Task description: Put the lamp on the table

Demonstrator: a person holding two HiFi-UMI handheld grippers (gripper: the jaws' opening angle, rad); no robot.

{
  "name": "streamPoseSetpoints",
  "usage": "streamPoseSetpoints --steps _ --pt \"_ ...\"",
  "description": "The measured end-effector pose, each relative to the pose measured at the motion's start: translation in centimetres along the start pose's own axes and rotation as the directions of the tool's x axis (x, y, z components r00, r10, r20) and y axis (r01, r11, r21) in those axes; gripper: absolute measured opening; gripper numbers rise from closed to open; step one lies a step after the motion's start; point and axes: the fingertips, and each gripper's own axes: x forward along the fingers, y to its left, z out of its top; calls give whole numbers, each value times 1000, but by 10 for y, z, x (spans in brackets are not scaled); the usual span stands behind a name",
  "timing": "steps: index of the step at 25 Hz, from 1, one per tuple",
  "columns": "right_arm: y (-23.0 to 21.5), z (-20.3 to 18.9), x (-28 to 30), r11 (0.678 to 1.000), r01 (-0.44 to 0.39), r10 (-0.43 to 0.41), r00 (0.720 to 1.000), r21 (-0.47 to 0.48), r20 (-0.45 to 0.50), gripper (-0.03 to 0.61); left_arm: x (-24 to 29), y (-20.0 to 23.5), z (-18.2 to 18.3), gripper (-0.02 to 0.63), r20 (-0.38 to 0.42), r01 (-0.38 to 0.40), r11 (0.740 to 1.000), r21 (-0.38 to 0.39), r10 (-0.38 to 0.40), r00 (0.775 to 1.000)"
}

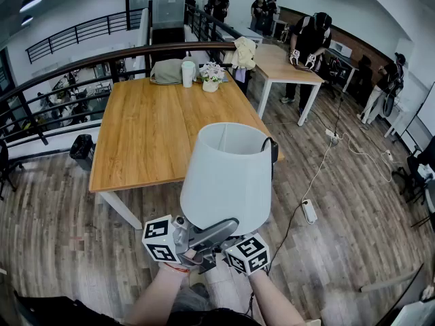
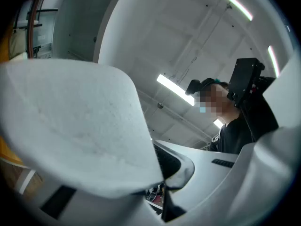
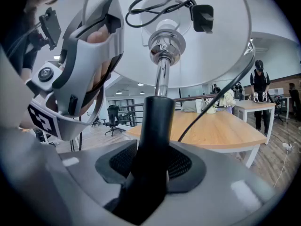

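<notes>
I hold a lamp with a white conical shade [image 1: 228, 178] upright in the air, off the near right corner of the long wooden table [image 1: 156, 128]. In the right gripper view its black stem [image 3: 157, 126] stands between my right gripper's [image 3: 150, 161] pads, shut on it, below the chrome socket [image 3: 165, 44]. My left gripper [image 1: 216, 229] is shut on the shade's lower rim [image 2: 80, 126], and its body [image 3: 80, 65] shows at the shade's left edge. The lamp's black cord and plug [image 3: 202, 15] lie coiled inside the shade. The right gripper's marker cube [image 1: 248, 253] sits just under the shade.
At the table's far end stand a white cup [image 1: 187, 73], a small flower pot [image 1: 211, 80] and a grey bag [image 1: 166, 72]. A curved railing [image 1: 81, 63] runs behind. A second table [image 1: 289, 63] with a person stands at the right. A power strip [image 1: 309, 211] lies on the floor.
</notes>
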Motion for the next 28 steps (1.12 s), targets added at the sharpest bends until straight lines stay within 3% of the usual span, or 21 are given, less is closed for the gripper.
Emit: streamPoseSetpoints --steps 15,21,25,28 --pt "-68 24 101 1000 25 -25 1000 17 2 186 -31 109 61 25 -16 18 999 -39 -19 1000" --pt "-88 46 112 999 35 -35 999 -17 13 186 -20 118 77 23 -20 54 998 -27 -55 998" --pt "-94 41 125 1000 20 -20 1000 -18 -6 186 -29 135 82 20 6 36 998 -45 -35 999" --pt "-108 40 137 1000 10 -10 1000 4 5 186 -27 155 82 20 -18 20 999 -32 -20 1000"
